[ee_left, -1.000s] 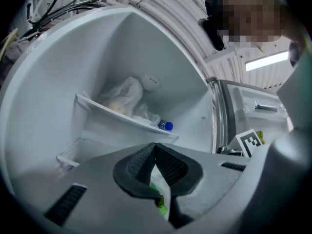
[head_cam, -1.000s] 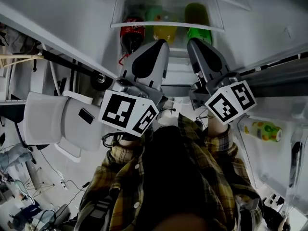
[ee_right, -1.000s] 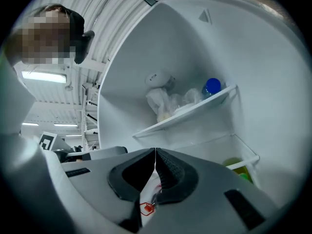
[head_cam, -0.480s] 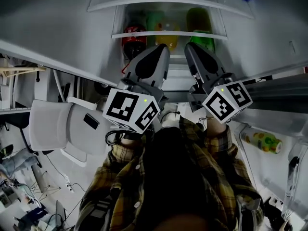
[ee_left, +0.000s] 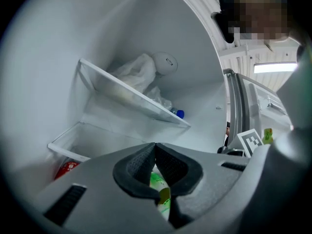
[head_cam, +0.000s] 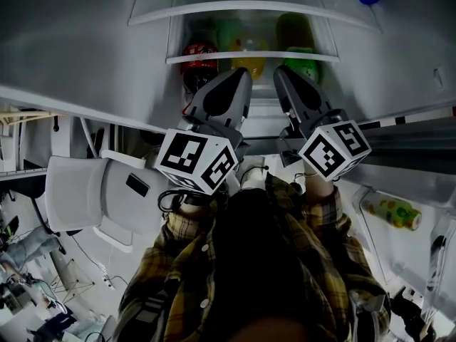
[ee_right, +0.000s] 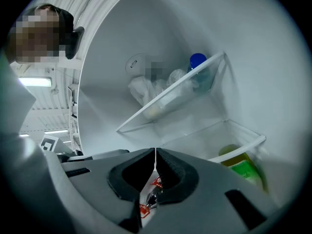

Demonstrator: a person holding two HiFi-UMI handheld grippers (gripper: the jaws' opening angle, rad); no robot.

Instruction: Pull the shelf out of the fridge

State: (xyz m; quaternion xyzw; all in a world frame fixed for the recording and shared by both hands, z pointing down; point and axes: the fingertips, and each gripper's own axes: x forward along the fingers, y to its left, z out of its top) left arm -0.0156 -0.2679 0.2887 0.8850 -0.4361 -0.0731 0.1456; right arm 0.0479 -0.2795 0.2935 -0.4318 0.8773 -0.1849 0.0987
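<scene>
**A:** Lower glass shelf (head_cam: 249, 57), clear with a white front strip: where does it sit?

**B:** Inside the open white fridge (ee_left: 53, 67), spanning its width, not yet drawn out. The upper glass shelf (ee_left: 134, 95) is above it. The head view shows the whole front strip; each gripper view catches only one end of it.

**A:** What does the head view give that the others don't?

**B:** A white plastic chair (head_cam: 78, 191) outside the fridge at the left, and the person's yellow plaid sleeves (head_cam: 324, 201) behind the two marker cubes.

**A:** And the grippers?

**B:** On the left gripper (ee_left: 156, 149) the fingers are pressed together with nothing between them. The right gripper (ee_right: 155, 152) is the same, tips meeting and empty. They point into the fridge side by side, and their own views show them apart from the shelf's strip.

**A:** What is under that shelf?

**B:** The head view shows three bottles in a row: a red cola bottle (head_cam: 199, 52), a yellow bottle (head_cam: 246, 48) and a green bottle (head_cam: 296, 48). The left gripper view shows the red label at its left and a bit of green and yellow in the gap under its fingers. The right gripper view shows the green bottle at its right and the cola label under its fingers.

**A:** And on the upper shelf?

**B:** Crumpled clear plastic bags (ee_left: 139, 72), which only the gripper views show plainly. Beside them is a small blue cap (ee_right: 197, 60), which the head view shows only at its top edge.
</scene>
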